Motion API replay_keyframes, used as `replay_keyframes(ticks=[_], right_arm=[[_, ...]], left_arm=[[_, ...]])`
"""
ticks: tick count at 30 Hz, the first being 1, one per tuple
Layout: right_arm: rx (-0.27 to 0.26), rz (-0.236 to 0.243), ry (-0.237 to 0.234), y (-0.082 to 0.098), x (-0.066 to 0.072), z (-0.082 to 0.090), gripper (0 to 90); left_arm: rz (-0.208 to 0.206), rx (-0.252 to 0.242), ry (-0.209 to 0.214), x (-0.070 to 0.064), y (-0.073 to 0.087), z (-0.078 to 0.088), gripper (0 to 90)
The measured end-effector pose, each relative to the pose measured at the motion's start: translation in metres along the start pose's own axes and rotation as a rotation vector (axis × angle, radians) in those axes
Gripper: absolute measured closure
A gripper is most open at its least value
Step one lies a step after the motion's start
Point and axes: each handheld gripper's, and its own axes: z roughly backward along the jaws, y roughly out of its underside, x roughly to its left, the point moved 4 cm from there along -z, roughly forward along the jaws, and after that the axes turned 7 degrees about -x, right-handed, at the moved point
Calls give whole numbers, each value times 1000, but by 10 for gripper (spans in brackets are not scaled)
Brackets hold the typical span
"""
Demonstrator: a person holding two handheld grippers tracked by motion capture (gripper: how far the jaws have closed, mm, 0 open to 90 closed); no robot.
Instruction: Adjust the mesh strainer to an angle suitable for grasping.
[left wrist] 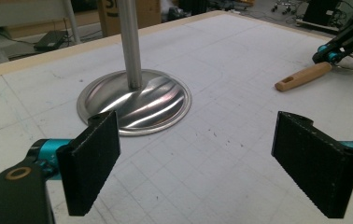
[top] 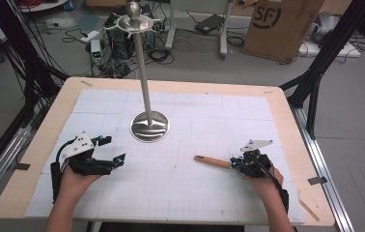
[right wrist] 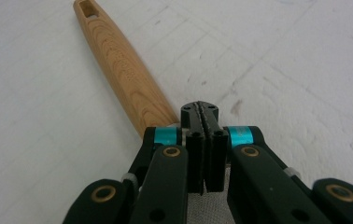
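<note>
A wooden handle (top: 213, 161) with a hole in its far end lies on the white mat, pointing left toward the stand. My right gripper (top: 236, 164) sits at its near end, jaws pressed together. In the right gripper view the handle (right wrist: 123, 70) runs under the left side of the shut gripper (right wrist: 200, 109); I cannot tell whether anything thin is pinched. A grey mesh patch shows beneath the jaws. My left gripper (top: 115, 149) rests at the left of the mat, open and empty (left wrist: 202, 158). It faces the handle (left wrist: 303, 77) and the right gripper (left wrist: 328, 53).
A shiny metal stand, a round base (top: 150, 126) with a tall pole (top: 144, 72), rises from the middle back of the mat; its base (left wrist: 156, 100) lies just ahead of the left gripper. The wooden table rim (top: 291, 121) frames the mat.
</note>
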Motion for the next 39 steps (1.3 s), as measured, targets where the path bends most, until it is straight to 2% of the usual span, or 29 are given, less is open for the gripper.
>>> replay_keyframes(ticks=[5, 10, 14, 20, 23, 27, 31, 35, 39], right_arm=[[-9, 10, -1, 3, 2, 8, 894], [-49, 21, -11, -10, 6, 13, 893], [-73, 65, -55, -25, 21, 8, 893], [-78, 125, -118, -45, 48, -9, 893], [-67, 140, -145, -50, 57, -17, 893], [-45, 162, -159, -52, 65, -28, 893], [-23, 162, -172, -52, 70, -35, 893], [2, 169, -172, -52, 70, -44, 893], [20, 154, -157, -53, 65, -52, 893]], left_arm=[[0, 5, -1, -1, 1, -1, 160], [0, 6, -1, 0, 1, -1, 160], [1, 1, -2, 0, 1, -1, 160], [3, -4, 1, 1, 0, 1, 160], [4, -7, 0, 1, -1, 1, 160], [4, -7, 1, 1, -1, 1, 160], [4, -5, 2, 1, 0, 1, 160], [5, -5, 1, 0, 0, 0, 160], [7, -3, 3, 0, 0, 0, 160]])
